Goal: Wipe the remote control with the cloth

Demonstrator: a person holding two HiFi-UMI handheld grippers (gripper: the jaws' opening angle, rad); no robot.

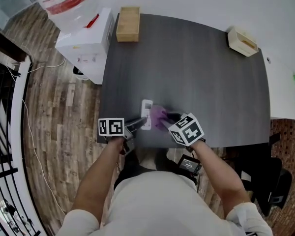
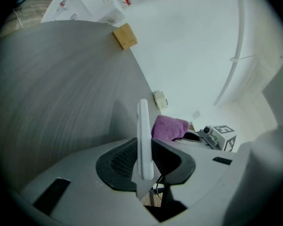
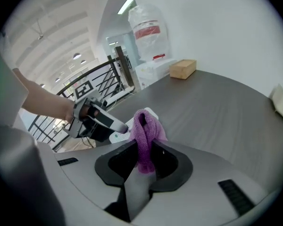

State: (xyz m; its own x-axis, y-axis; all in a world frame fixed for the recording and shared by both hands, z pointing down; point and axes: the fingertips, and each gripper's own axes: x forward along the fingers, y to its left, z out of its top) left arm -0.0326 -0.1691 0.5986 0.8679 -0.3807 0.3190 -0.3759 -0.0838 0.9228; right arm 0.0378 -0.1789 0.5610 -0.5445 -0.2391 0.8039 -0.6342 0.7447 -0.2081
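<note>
The white remote control (image 1: 146, 114) is held near the dark table's front edge, just left of the purple cloth (image 1: 158, 115). My left gripper (image 2: 144, 160) is shut on the remote control (image 2: 143, 135), which stands on edge between the pads. My right gripper (image 3: 145, 160) is shut on a bunched fold of the purple cloth (image 3: 145, 133). The cloth (image 2: 170, 127) sits right beside the remote, seemingly touching its side. In the right gripper view the remote (image 3: 120, 134) shows behind the cloth, with the left gripper (image 3: 125, 127) clamped on it.
A wooden box (image 1: 128, 24) stands at the dark table's (image 1: 196, 73) far left corner. A cream-coloured holder (image 1: 243, 41) sits at the far right corner. A water dispenser (image 1: 78, 28) stands on the floor to the left. A black railing (image 1: 5, 132) runs along the far left.
</note>
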